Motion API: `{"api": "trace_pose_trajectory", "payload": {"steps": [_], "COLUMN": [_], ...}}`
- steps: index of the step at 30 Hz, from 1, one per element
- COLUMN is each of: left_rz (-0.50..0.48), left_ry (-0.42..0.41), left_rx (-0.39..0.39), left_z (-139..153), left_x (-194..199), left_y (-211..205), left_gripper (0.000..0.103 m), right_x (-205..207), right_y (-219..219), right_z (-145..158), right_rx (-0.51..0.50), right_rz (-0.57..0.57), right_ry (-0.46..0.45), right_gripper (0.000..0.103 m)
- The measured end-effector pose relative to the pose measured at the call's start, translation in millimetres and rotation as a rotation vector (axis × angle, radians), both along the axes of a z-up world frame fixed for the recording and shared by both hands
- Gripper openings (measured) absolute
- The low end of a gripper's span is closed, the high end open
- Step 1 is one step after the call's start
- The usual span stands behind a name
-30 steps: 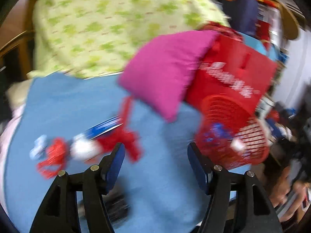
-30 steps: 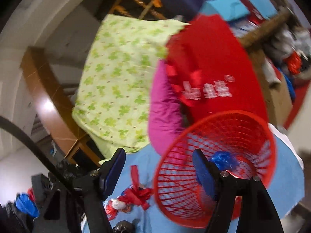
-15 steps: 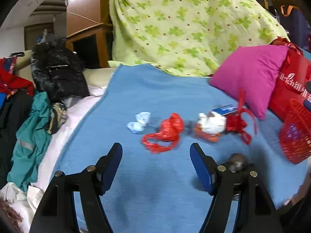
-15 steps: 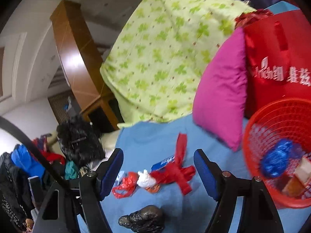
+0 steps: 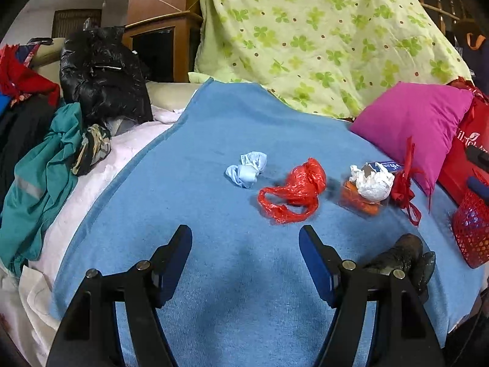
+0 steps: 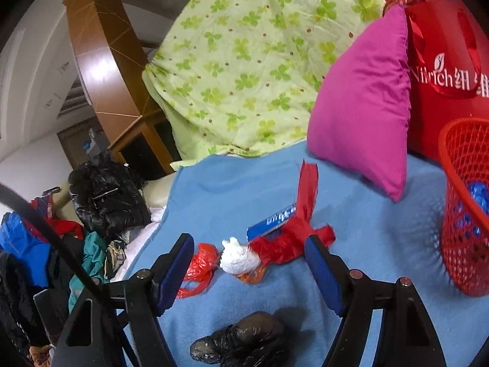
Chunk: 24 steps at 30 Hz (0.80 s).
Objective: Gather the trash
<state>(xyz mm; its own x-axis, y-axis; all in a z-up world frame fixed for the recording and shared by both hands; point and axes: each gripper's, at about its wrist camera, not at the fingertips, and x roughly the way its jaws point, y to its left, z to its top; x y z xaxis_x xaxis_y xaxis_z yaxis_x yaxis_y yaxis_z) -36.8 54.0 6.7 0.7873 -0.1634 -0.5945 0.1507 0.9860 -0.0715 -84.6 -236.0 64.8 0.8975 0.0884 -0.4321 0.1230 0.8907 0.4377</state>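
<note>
Trash lies in a loose row on a blue blanket. In the left wrist view the row sits ahead of the left claw, apart from its fingertips. From left to right it holds a pale blue wad, a red plastic bag, a white paper ball resting on an orange wrapper, a blue packet and a red ribbon. A crumpled black bag lies nearer, just right of the claw's right finger. The left claw's jaws stand wide with nothing between them.

In the right wrist view the right claw also stands wide and holds nothing. Seen through its gap are the red bag, the white ball and the ribbon, all lying beyond the fingertips. The black bag sits below the gap, close to the camera.

Only the left view shows the pale blue wad. Only the right view shows inside the red basket, which stands at the far right of the blanket with something blue in it; the left view catches just its edge.

Behind the trash lean a pink pillow, a red tote and a green clover-print quilt. Clothes are heaped to the left of the blanket.
</note>
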Motion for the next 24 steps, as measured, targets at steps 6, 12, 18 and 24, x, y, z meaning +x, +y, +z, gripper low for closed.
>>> {"api": "trace_pose_trajectory", "payload": {"steps": [6,12,18,24], "left_rz": [0.002,0.028,0.021,0.01], "left_ry": [0.008,0.031,0.041,0.048], "left_rx": [-0.019,-0.054,-0.021,0.016], "left_z": [0.4,-2.9,-7.4,-11.6], "left_x": [3.1,8.6,11.5,13.8], "left_y": [8.1,16.6,5.5,-5.5], "left_gripper": [0.075,0.076,0.076,0.076], "right_x": [-9.5,-19.7,-19.2,-22.4], "right_y": [2.2,-13.7,-35.0,-35.8], "right_z": [-0.8,0.2,-8.4,-10.0], "right_rx": [-0.055,-0.105,-0.052,-0.068], "right_rz": [-0.017,-0.043,-0.076,-0.044], "right_ry": [0.043,0.066,0.092,0.1], "right_gripper": [0.078,0.078,0.078,0.078]}}
